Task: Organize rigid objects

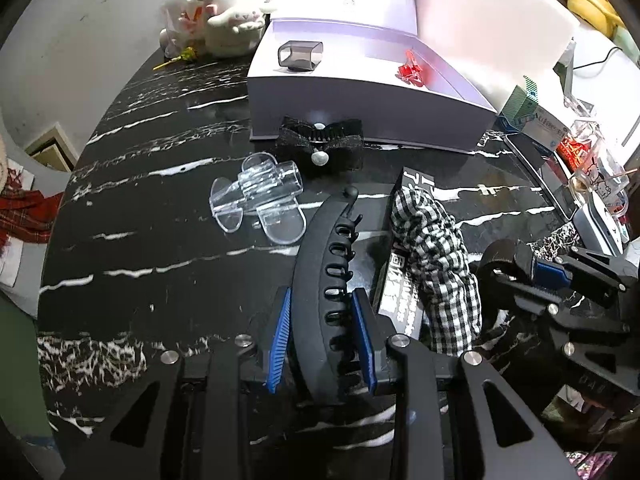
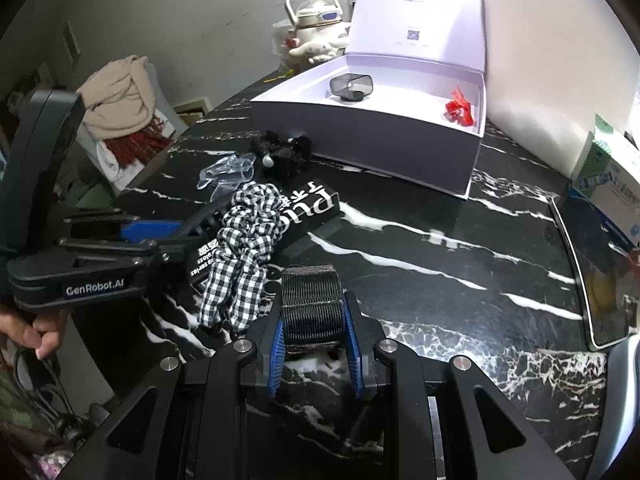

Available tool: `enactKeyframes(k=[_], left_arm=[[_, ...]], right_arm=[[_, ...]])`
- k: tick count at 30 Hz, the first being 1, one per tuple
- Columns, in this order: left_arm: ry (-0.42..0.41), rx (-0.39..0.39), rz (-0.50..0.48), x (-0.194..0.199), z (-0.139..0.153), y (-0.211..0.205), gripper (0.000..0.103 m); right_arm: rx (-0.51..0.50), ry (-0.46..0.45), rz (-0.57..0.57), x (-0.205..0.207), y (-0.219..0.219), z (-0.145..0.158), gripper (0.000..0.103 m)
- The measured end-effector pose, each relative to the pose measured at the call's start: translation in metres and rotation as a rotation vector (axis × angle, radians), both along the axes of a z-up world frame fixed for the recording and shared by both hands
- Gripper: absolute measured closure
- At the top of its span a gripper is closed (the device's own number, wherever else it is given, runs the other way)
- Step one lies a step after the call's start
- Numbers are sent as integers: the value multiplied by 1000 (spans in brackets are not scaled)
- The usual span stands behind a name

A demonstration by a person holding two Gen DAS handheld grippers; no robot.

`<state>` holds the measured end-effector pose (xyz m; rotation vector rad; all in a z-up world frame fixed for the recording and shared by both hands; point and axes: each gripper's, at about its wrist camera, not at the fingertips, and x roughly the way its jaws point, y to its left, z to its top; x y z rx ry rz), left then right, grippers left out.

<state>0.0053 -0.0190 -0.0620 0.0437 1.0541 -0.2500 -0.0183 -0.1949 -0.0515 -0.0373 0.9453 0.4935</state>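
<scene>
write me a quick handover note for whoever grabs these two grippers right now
Left gripper: shut on the long black hair clip, fingers clamping its sides.
Right gripper: shut on a dark knitted band just above the marble table.
Done: a smoky clear clip and a red clip already lie in the open lilac box.
Left on the table: clear clip, black bow clip with pearl, checked scrunchie lying over a black printed box.
Next, probably: carry the black hair clip to the lilac box.
</scene>
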Motion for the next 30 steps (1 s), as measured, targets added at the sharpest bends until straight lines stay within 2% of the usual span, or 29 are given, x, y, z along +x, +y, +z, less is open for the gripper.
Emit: enactKeyframes(k=[6, 11, 12, 24, 30], left_arm=[[-28, 68, -25, 10, -1, -9, 72], [-29, 61, -41, 19, -2, -12, 72], [-33, 58, -42, 20, -2, -12, 72], [-12, 16, -46, 22, 0, -8, 74], [-28, 3, -38, 15, 13, -7, 74]], right_arm=[[-26, 4, 6, 5, 5, -6, 69], [-26, -1, 10, 8, 6, -7, 70], [-27, -1, 13, 9, 7, -7, 76], [-5, 26, -1, 15, -1, -2, 76], [-1, 16, 12, 14, -2, 6, 76]])
